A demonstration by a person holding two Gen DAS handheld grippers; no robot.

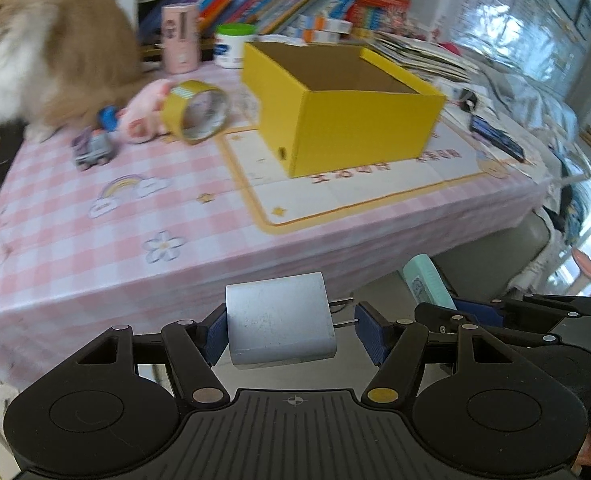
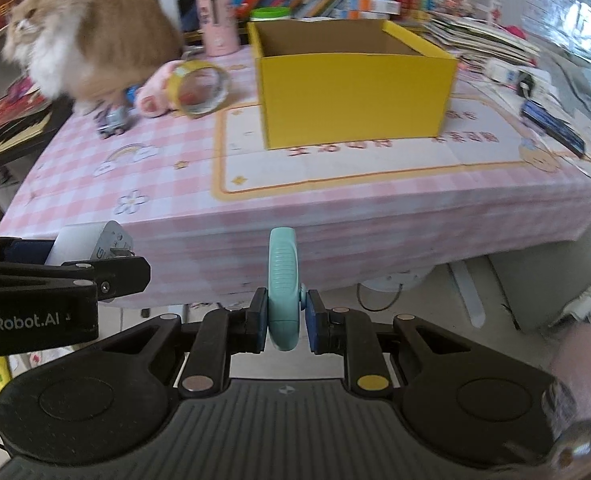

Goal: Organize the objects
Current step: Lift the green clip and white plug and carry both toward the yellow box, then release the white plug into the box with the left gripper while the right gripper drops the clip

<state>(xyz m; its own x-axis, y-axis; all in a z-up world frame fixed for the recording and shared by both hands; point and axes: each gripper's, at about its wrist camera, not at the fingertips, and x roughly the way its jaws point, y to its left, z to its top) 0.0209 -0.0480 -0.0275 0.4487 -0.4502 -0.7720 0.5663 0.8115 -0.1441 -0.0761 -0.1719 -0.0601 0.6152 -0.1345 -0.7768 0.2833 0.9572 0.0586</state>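
My left gripper (image 1: pixel 289 330) is shut on a white plug-in charger (image 1: pixel 279 320), prongs to the right, held below the table's front edge. My right gripper (image 2: pixel 283 314) is shut on a flat teal gadget (image 2: pixel 282 280), held upright. That teal gadget also shows in the left wrist view (image 1: pixel 427 282), and the charger also shows in the right wrist view (image 2: pixel 91 246). An open, empty-looking yellow box (image 1: pixel 347 112) (image 2: pixel 355 84) stands on the table. A yellow tape roll (image 1: pixel 197 110) (image 2: pixel 199 88), a pink plush (image 1: pixel 143 112) and toy cars (image 1: pixel 93 148) (image 2: pixel 113 120) lie left of the box.
A fluffy cat (image 1: pixel 43 52) (image 2: pixel 91 36) sits at the table's far left by the toys. A pink can (image 1: pixel 180 38), a green-lidded jar (image 1: pixel 233 46) and books line the back. A dark flat device (image 2: pixel 553 126) lies right. The pink checked tablecloth (image 1: pixel 115 240) covers the table.
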